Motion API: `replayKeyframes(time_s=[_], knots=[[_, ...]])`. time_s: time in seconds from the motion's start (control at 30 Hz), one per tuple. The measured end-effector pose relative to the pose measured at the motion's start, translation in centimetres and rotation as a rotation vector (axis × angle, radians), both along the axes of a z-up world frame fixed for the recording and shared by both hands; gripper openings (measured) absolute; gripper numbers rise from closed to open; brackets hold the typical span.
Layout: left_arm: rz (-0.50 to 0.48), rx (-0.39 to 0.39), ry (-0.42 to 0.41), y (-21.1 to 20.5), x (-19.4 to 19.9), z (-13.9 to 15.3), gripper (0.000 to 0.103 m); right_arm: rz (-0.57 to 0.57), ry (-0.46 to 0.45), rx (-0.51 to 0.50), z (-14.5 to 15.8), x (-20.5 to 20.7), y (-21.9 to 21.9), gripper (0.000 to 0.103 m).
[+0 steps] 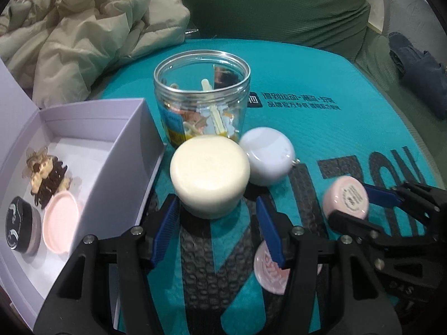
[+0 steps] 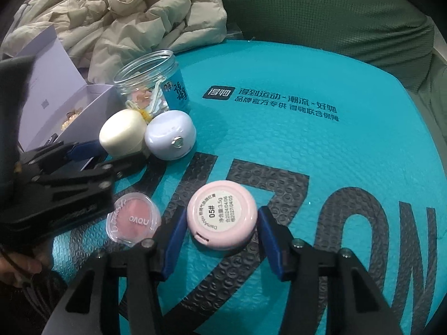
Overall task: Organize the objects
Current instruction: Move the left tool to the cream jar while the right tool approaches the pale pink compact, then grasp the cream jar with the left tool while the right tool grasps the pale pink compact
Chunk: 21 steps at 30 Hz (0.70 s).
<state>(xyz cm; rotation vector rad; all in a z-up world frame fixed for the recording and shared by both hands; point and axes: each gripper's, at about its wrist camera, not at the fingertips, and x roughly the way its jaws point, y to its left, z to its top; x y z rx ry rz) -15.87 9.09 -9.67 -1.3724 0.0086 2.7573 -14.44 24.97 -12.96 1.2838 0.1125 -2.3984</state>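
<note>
the small, light, rigid pink compact [image 2: 222,216] sits between the right gripper [image 2: 222,229] jaws, closed against its smooth, slippery rim, while the left gripper [image 1: 218,223] jaws hang part open behind the cream jar [image 1: 209,170], holding nothing.

mat [image 2: 307,145]: teal, dark grey lettering | jar [image 1: 209,174]: cream | compact [image 2: 222,217]: pink, white label | box [image 1: 111,128]: pale lilac | finger pads [image 1: 269,231]: blue

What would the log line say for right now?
left fingers: open, flanking cream jar | right fingers: shut on pink compact
</note>
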Motion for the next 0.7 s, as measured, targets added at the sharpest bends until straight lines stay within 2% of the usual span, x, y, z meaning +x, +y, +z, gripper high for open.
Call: replayKeyframes(time_s=[0.17,0.27,0.43,0.57,0.7], knots=[[0.012,-0.064,0.026,0.8,-1.0,-0.5,0.057,0.005,0.015,-0.026,-0.1,0.2,0.3,0.053],[0.015,-0.099,0.014,1.2,-1.8,-1.2,0.058,0.004,0.025,-0.043,-0.2,0.3,0.6,0.053],[0.005,-0.059,0.000,1.0,-2.8,-1.4,0.059,-0.013,0.035,-0.073,-0.3,0.4,0.8,0.053],[-0.023,-0.032,-0.001,0.9,-3.1,-1.4,0.059,-0.018,0.052,-0.052,-0.3,0.6,0.4,0.053],[-0.045,-0.037,-0.009,1.1,-2.8,-1.4,0.058,-0.023,0.062,-0.033,-0.4,0.9,0.1,0.052]])
